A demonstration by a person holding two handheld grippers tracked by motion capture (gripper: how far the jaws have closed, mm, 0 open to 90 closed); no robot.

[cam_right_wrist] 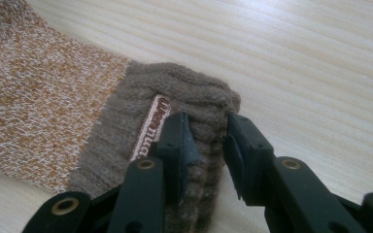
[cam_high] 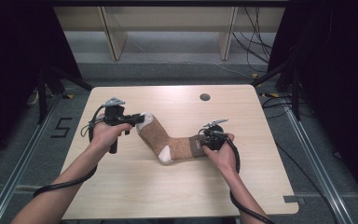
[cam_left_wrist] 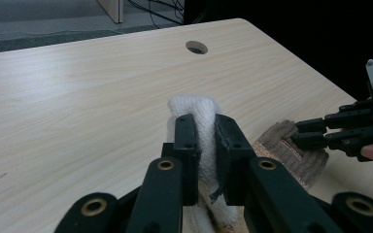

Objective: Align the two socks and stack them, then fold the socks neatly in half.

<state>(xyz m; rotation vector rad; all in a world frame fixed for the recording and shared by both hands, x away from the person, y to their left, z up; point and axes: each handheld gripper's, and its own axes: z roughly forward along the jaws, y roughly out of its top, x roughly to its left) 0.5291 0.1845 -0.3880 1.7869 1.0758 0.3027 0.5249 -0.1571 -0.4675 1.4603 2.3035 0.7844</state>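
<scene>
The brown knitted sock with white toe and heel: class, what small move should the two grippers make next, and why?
Probably draw the two grippers apart to straighten it. The brown knitted sock with white toe and heel lies bent at the heel on the pale wooden table. The left gripper is shut on the white toe and the right gripper pinches the dark ribbed cuff, so both ends are held.
</scene>
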